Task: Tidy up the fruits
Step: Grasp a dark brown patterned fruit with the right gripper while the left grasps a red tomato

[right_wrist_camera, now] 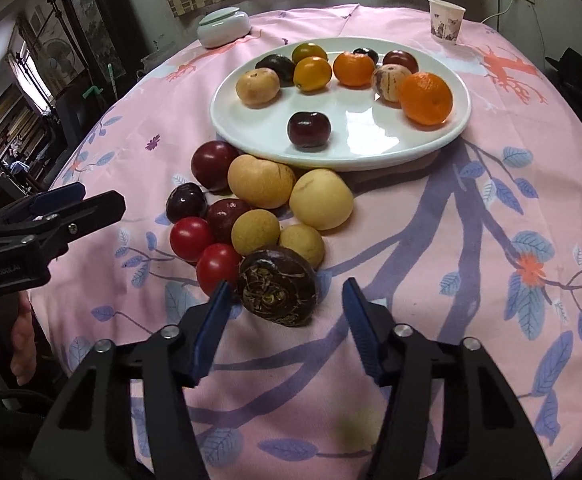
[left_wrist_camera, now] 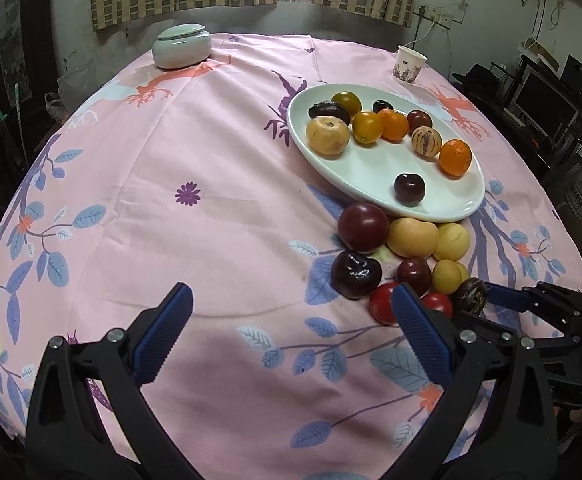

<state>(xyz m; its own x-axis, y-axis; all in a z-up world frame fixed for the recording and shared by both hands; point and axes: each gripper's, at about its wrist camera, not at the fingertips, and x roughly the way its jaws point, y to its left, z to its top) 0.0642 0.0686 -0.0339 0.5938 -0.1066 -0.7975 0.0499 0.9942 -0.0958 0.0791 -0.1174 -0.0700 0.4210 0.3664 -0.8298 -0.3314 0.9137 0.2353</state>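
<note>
1. Centrally, in the right wrist view, the right gripper (right_wrist_camera: 287, 304) stands released, its blue-padded jaws spread on either side of a dark brown water chestnut (right_wrist_camera: 278, 285) that lies on the pink tablecloth (right_wrist_camera: 451, 240) at lower centre; whether the pads touch it cannot be told.
2. Just above the chestnut sits a loose cluster of fruit: two red tomatoes (right_wrist_camera: 191, 238), dark plums (right_wrist_camera: 214, 164), and several yellow-tan fruits (right_wrist_camera: 261, 183), all touching or nearly touching one another.
3. Further up the frame, a white oval plate (right_wrist_camera: 371, 148) carries a dark cherry (right_wrist_camera: 309, 129) alone near its lower rim, with two oranges (right_wrist_camera: 426, 98), yellow fruits and a striped one grouped along its upper part.
4. At the left wrist view's lower edge, the left gripper (left_wrist_camera: 291, 308) is released too, jaws wide apart and holding nothing, above bare cloth to the left of the cluster.
5. A lidded ceramic jar (left_wrist_camera: 182, 46) stands at upper left of that view and a paper cup (left_wrist_camera: 409, 65) at upper right, both well apart from the fruit.
</note>
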